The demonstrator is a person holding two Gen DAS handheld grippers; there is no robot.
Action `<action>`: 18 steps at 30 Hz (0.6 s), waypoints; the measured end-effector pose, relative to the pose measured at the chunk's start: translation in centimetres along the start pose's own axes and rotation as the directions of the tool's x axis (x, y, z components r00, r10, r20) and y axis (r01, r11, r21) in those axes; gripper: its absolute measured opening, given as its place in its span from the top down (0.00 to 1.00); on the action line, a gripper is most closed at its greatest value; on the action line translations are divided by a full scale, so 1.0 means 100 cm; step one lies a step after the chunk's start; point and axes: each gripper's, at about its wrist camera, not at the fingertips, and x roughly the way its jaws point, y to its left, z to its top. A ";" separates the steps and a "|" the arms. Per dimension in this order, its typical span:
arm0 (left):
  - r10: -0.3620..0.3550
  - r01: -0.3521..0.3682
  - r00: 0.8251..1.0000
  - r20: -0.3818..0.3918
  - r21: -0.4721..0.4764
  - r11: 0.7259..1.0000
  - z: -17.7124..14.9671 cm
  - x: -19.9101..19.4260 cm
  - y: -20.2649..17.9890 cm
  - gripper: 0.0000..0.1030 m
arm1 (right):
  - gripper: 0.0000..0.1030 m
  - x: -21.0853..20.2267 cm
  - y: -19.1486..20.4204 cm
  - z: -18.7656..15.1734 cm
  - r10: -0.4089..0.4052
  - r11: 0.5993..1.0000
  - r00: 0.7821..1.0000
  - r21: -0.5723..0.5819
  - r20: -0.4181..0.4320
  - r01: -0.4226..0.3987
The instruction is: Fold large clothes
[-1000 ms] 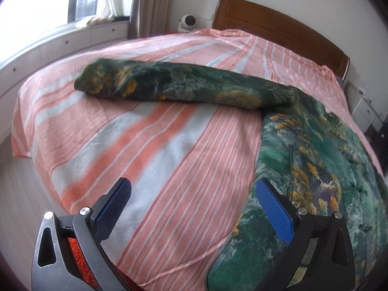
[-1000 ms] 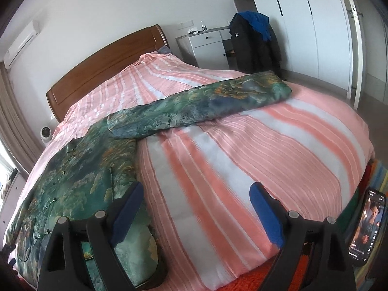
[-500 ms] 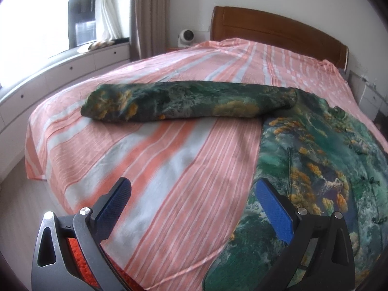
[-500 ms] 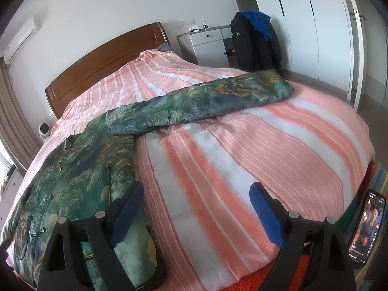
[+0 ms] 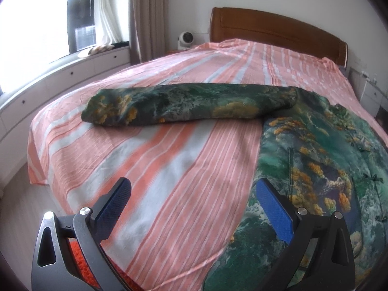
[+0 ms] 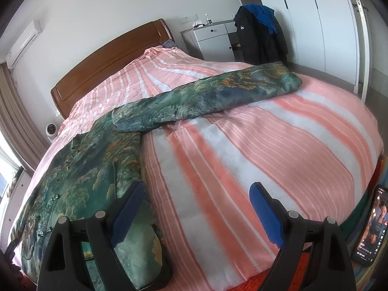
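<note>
Pink, salmon and white striped bedding (image 5: 169, 169) covers a wide bed with a brown wooden headboard (image 5: 274, 29) at its far end; a bright window (image 5: 36, 24) with a beige curtain (image 5: 145, 17) fills the far left of the left wrist view, and a small white fan (image 5: 185, 40) stands beside the headboard. A large green jacket (image 5: 327, 169) with a painted pattern of gold and teal lies flat on the bedding, its front with knotted buttons facing up. One sleeve (image 5: 184, 106) stretches out to the left across the stripes in the left wrist view, and the other sleeve (image 6: 208, 97) reaches out to the right toward the far bed edge in the right wrist view. The left gripper (image 5: 191, 201) hovers over the near edge of the bed with its blue-padded fingers spread wide and nothing between them, the right finger above the jacket's near hem. The right gripper (image 6: 196, 206) is likewise spread wide and empty, its left finger over the jacket's near corner. In the right wrist view a white dresser (image 6: 213, 38), a dark coat (image 6: 259, 38) draped on a chair and white wardrobe doors (image 6: 315, 19) stand at the far right, and a phone (image 6: 371, 225) with a lit screen stands at the near right edge.
</note>
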 end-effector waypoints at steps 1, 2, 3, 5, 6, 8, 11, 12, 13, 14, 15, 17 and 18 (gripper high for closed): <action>-0.001 0.001 1.000 0.002 0.000 1.000 0.000 0.000 0.000 0.01 | 0.15 0.000 0.000 0.000 0.010 1.000 1.000 0.002 0.000 -0.010; -0.003 0.003 1.000 0.004 0.000 1.000 0.000 -0.001 0.000 0.01 | 0.15 0.000 -0.001 0.000 0.017 1.000 1.000 0.004 0.001 -0.017; -0.003 0.003 1.000 0.005 0.000 1.000 0.000 -0.001 0.000 0.01 | 0.15 0.000 -0.001 0.000 0.020 1.000 1.000 0.005 0.002 -0.020; -0.001 0.001 1.000 0.002 0.002 1.000 -0.001 0.000 0.000 0.01 | 0.15 0.000 -0.003 0.000 0.031 0.999 1.000 0.017 -0.003 -0.031; 0.001 -0.001 1.000 -0.001 0.002 1.000 -0.001 0.001 0.000 0.01 | 0.15 0.002 -0.005 0.001 0.039 0.999 0.999 0.029 -0.010 -0.039; 0.005 -0.005 1.000 -0.004 0.000 1.000 -0.001 0.003 0.001 0.01 | 0.15 0.005 -0.009 0.005 0.070 0.996 0.997 0.057 -0.028 -0.068; 0.017 -0.017 1.000 -0.006 -0.003 1.000 -0.001 0.005 0.002 0.01 | 0.15 0.012 -0.022 0.020 0.128 0.986 0.991 0.116 -0.039 -0.123; 0.019 -0.019 1.000 -0.009 -0.003 1.000 -0.002 0.006 0.002 0.01 | 0.15 0.015 -0.026 0.027 0.133 0.983 0.990 0.132 -0.039 -0.127; 0.022 -0.022 1.000 -0.012 -0.002 1.000 -0.002 0.007 0.001 0.01 | 0.15 0.019 -0.032 0.035 0.137 0.979 0.990 0.157 -0.039 -0.130; 0.025 -0.025 1.000 -0.014 0.000 1.000 -0.003 0.008 0.001 0.01 | 0.15 0.024 -0.039 0.043 0.145 0.974 0.989 0.184 -0.041 -0.135; 0.029 -0.029 0.999 -0.014 0.003 1.000 -0.003 0.008 0.000 0.01 | 0.15 0.032 -0.049 0.054 0.157 0.964 0.987 0.226 -0.046 -0.143; 0.033 -0.033 0.999 -0.013 0.011 0.999 -0.004 0.008 -0.002 0.01 | 0.15 0.049 -0.071 0.076 0.151 0.941 0.987 0.312 -0.048 -0.129; 0.036 -0.036 0.999 -0.013 0.018 0.999 -0.004 0.009 -0.004 0.01 | 0.15 0.065 -0.086 0.090 0.149 0.924 0.987 0.364 -0.062 -0.117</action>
